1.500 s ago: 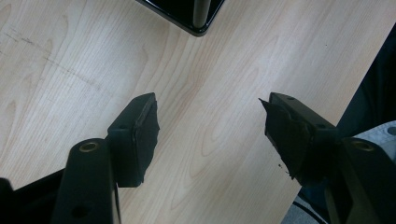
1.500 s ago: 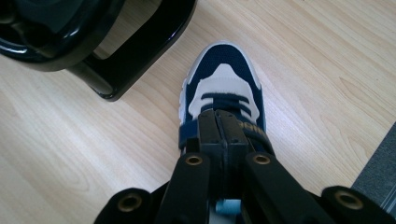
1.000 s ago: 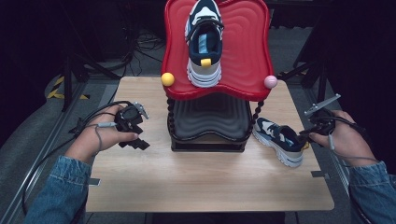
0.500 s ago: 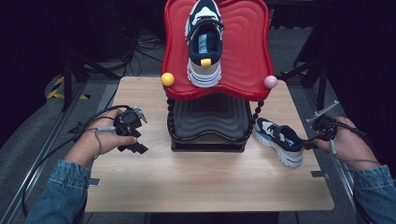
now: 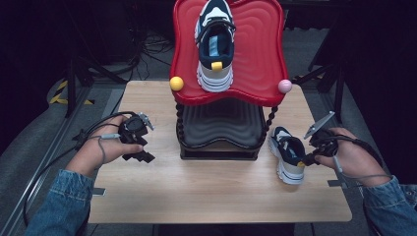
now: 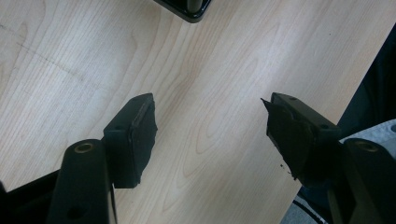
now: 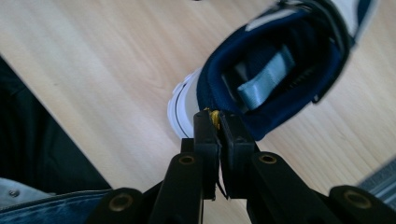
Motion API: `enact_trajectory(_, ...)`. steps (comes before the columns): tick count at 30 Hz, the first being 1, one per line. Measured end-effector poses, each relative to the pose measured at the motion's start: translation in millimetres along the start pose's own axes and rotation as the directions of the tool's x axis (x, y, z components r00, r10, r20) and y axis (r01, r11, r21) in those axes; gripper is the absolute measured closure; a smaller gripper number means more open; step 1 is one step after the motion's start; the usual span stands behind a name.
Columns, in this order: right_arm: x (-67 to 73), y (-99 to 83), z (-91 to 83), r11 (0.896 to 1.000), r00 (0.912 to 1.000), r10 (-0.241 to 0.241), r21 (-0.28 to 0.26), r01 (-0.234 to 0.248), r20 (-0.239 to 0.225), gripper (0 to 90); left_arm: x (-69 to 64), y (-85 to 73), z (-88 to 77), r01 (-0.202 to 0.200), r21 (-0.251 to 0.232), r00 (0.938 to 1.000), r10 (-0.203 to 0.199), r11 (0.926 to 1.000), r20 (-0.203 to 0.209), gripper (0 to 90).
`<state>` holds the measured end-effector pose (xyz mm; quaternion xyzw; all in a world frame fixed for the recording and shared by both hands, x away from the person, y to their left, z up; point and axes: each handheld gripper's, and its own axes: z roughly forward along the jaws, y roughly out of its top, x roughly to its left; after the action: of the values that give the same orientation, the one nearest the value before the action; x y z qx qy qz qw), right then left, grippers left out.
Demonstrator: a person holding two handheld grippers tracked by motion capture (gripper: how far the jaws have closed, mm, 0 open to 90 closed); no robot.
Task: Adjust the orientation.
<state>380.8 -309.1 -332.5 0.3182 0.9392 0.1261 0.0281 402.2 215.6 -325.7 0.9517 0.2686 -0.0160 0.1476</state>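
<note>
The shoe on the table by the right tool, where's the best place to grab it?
Grip the yellow heel tab of the shoe, coming from behind the heel. It sticks up thin at the back, facing the right tool, whose jaws are already shut on it.

A light wooden table point(image 5: 196, 196) is seen from above, its grain running lengthwise. Dark floor is seen around it, and cables point(image 5: 142, 42) are strewn across the floor behind the table — black loops, mostly in shadow. A strip of yellow-and-black tape point(image 5: 61, 93) is laid on the floor at the left, beside a dark stand leg point(image 5: 71, 81). More dark legs point(image 5: 319, 73) are set at the right rear — their tops are lost in darkness.
</note>
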Motion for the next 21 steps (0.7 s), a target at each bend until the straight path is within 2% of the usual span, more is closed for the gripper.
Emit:
enact_trajectory(4,8.3,4.2,7.6,1.0,0.9996,-0.017,0.026,0.018,-0.022,80.3,2.6,-1.4,0.7,0.004,0.001,1.0,-0.004,1.0,0.001,33.9)
enact_trajectory(8,11.1,5.2,5.3,0.998,0.9983,-0.057,0.004,0.057,-0.012,69.2,4.0,-0.3,3.4,0.001,-0.001,1.0,-0.001,1.0,-0.004,34.0)
enact_trajectory(10,11.4,7.2,3.1,0.996,0.9968,-0.08,-0.028,0.08,0.0,59.8,3.0,1.5,3.5,-0.011,-0.015,0.9999,0.011,0.9998,-0.009,34.8)
enact_trajectory(11,10.7,8.7,3.0,0.994,0.9956,-0.094,-0.048,0.094,0.004,59.3,2.4,2.5,3.2,-0.012,-0.015,0.9999,0.012,0.9998,-0.003,34.8)
enact_trajectory(13,9.4,11.5,5.2,0.992,0.9932,-0.115,-0.049,0.115,-0.014,58.7,1.6,5.3,2.4,-0.021,-0.013,0.9998,0.021,0.9997,-0.006,34.6)
enact_trajectory(18,2.8,17.9,25.9,0.988,0.9867,-0.153,-0.005,0.153,-0.056,58.8,2.9,6.8,2.2,-0.019,-0.011,0.9998,0.019,0.9998,-0.011,34.5)
enact_trajectory(21,0.4,18.2,41.4,0.988,0.9849,-0.149,0.021,0.151,-0.088,58.2,3.4,6.5,4.6,-0.023,-0.012,0.9997,0.023,0.9997,-0.011,34.5)
